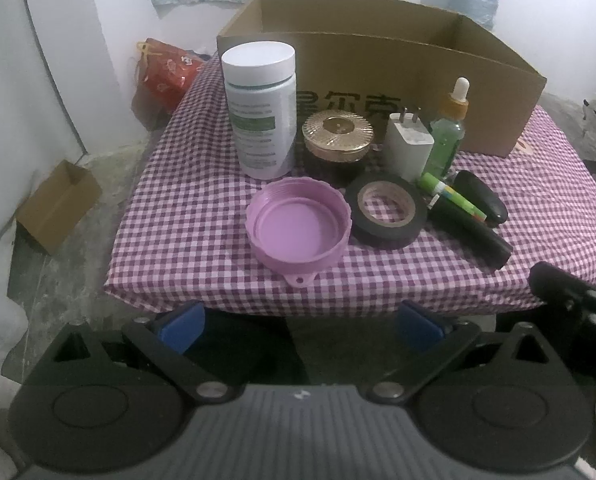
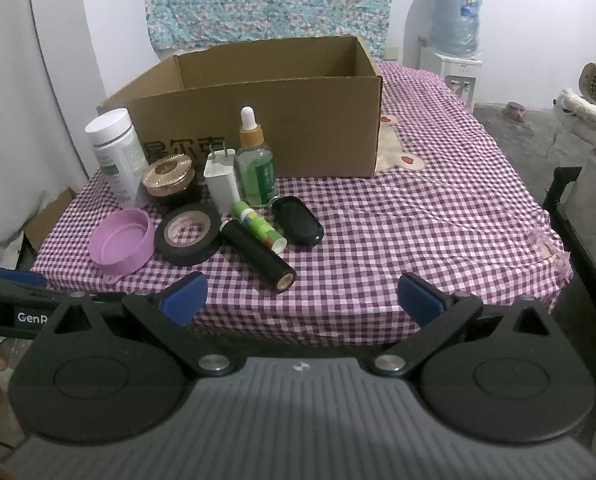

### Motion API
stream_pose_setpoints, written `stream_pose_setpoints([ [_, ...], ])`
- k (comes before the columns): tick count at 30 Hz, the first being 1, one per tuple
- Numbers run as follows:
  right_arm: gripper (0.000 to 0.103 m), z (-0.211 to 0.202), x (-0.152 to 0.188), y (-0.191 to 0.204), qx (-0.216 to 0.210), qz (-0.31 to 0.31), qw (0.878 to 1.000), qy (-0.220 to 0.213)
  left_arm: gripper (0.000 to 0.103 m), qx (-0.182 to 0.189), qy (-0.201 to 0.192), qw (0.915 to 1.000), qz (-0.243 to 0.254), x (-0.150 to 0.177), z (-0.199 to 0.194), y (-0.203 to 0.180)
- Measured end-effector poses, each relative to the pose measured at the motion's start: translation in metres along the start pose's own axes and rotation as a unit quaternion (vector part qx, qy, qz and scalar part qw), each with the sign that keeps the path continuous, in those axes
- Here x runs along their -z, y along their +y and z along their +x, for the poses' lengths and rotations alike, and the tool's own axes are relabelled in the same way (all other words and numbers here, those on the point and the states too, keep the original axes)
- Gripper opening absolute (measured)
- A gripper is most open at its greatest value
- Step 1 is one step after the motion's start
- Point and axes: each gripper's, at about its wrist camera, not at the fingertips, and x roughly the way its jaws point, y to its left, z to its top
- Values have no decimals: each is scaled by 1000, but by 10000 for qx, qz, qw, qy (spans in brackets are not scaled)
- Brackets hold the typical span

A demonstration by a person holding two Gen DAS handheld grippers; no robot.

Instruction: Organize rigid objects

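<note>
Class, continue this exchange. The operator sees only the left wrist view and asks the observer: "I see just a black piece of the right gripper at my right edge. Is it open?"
Observer: Yes. In the right wrist view the right gripper is wide open, with nothing between its fingers.
Operator: What does the near end of the black cylinder look like?
Observer: The black cylinder has a copper-coloured core in its near end.
Operator: Is there free cloth to the right of the cardboard box?
Observer: Yes. To the right of the cardboard box the checked tablecloth carries no objects, only a cream patch by the box corner.
</note>
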Motion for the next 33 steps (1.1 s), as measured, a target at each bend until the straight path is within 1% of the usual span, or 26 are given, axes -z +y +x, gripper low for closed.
stream_pose_setpoints([
  [33,102,0,-2,3,-38,-110,9999,-64,103,-82,47,9999,-47,1,1,2],
])
